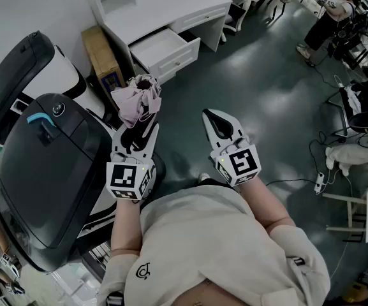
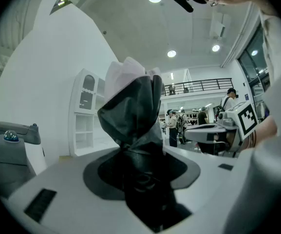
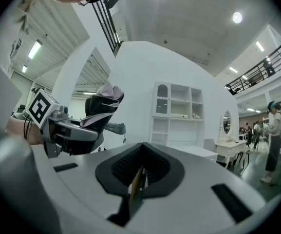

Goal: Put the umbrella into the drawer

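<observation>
A folded umbrella (image 1: 140, 99), pink cloth with a black lining, sticks forward from my left gripper (image 1: 139, 131), which is shut on its lower end. The left gripper view shows the umbrella (image 2: 133, 113) bunched up between the pads and filling the middle of the picture. To its right, my right gripper (image 1: 220, 125) is held level with nothing in it, and its pads (image 3: 152, 167) meet. The right gripper view has the umbrella (image 3: 103, 104) at the left. The white drawer (image 1: 166, 50) stands pulled out of the white desk (image 1: 171, 5), ahead of both grippers.
A large dark grey and white machine (image 1: 43, 171) stands close on my left. A cardboard box (image 1: 104, 59) leans between it and the desk. Cables and a power strip (image 1: 319, 180) lie on the grey floor at the right. People stand at the far right (image 1: 327, 18).
</observation>
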`<action>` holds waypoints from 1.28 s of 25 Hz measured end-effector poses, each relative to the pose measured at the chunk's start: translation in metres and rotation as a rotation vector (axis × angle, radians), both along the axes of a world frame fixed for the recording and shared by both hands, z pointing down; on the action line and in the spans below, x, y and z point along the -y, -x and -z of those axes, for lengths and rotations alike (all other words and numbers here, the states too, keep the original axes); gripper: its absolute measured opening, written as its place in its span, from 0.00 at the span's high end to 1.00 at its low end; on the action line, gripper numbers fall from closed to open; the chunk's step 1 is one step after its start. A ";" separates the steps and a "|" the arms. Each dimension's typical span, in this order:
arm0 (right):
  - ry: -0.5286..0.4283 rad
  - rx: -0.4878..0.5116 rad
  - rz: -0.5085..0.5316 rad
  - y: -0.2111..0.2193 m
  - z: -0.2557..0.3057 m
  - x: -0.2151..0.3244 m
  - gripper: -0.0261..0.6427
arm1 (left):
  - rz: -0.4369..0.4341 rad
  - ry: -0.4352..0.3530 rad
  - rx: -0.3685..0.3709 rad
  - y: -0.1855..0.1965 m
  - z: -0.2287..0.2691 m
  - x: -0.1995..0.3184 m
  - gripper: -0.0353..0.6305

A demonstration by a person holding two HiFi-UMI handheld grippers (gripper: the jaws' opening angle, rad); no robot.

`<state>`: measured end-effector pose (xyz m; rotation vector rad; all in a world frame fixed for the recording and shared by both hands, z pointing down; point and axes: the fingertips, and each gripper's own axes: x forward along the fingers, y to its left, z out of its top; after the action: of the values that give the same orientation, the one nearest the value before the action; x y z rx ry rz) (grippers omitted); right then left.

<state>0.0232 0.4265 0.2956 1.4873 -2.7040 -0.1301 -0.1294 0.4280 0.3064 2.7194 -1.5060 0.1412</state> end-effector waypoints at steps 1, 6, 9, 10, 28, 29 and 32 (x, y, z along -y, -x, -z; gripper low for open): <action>0.001 0.001 0.000 0.000 0.000 0.002 0.95 | 0.000 -0.002 -0.002 0.001 0.000 0.001 0.62; 0.008 0.005 0.002 0.002 -0.002 0.007 0.95 | 0.002 -0.006 -0.006 0.003 0.000 0.005 0.62; 0.013 0.005 0.012 0.005 -0.003 0.008 0.95 | 0.003 -0.004 -0.004 0.003 -0.002 0.006 0.62; 0.016 0.005 0.016 0.006 -0.004 0.008 0.95 | 0.004 -0.003 -0.004 0.004 -0.002 0.006 0.62; 0.057 0.052 0.115 -0.007 -0.030 0.104 0.95 | 0.098 0.064 0.037 -0.008 -0.033 0.087 0.62; 0.057 0.056 0.126 -0.013 -0.030 0.120 0.95 | 0.111 0.065 0.040 -0.013 -0.033 0.101 0.62; 0.058 0.073 0.159 -0.035 -0.024 0.173 0.95 | 0.150 0.082 0.038 -0.035 -0.034 0.146 0.62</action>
<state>0.0585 0.2531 0.3194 1.2860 -2.8551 -0.0030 -0.0943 0.2820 0.3400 2.5438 -1.6677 0.2457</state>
